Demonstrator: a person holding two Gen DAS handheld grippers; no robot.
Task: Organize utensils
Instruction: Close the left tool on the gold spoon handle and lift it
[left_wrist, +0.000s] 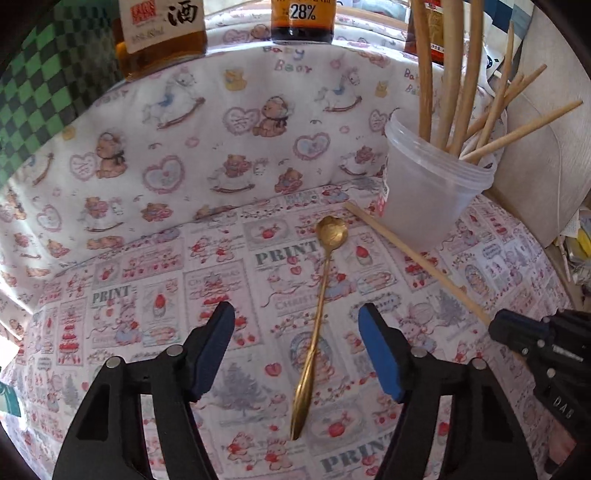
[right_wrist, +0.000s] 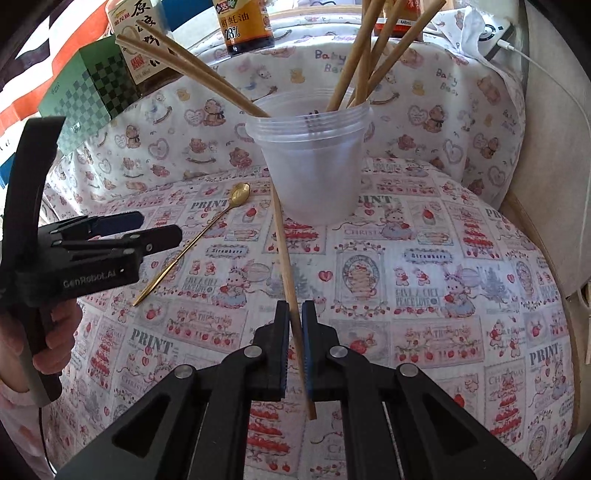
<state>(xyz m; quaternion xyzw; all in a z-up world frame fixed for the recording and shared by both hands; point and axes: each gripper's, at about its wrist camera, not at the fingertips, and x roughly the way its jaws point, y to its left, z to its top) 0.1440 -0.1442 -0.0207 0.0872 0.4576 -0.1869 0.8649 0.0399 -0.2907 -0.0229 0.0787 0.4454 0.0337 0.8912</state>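
A: Status, right tool (right_wrist: 294, 325)?
B: Jaws clamped on a single chopstick (right_wrist: 286, 266); its far tip lies on the tabletop (right_wrist: 443, 295) next to the plastic cup (right_wrist: 314, 166).
A: Left tool (left_wrist: 295, 347)?
B: Jaws spread wide, holding nothing, above the gold spoon (left_wrist: 317, 314).
A: Spoon pos.?
B: Flat on the tabletop, bowl end near the cup. Cup holds approx. several chopsticks, upright or leaning.

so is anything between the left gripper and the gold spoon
Nothing visible. The left gripper is open with the gold spoon lying on the patterned cloth between its fingers. The loose chopstick, clamped by the right gripper, lies off to the side.
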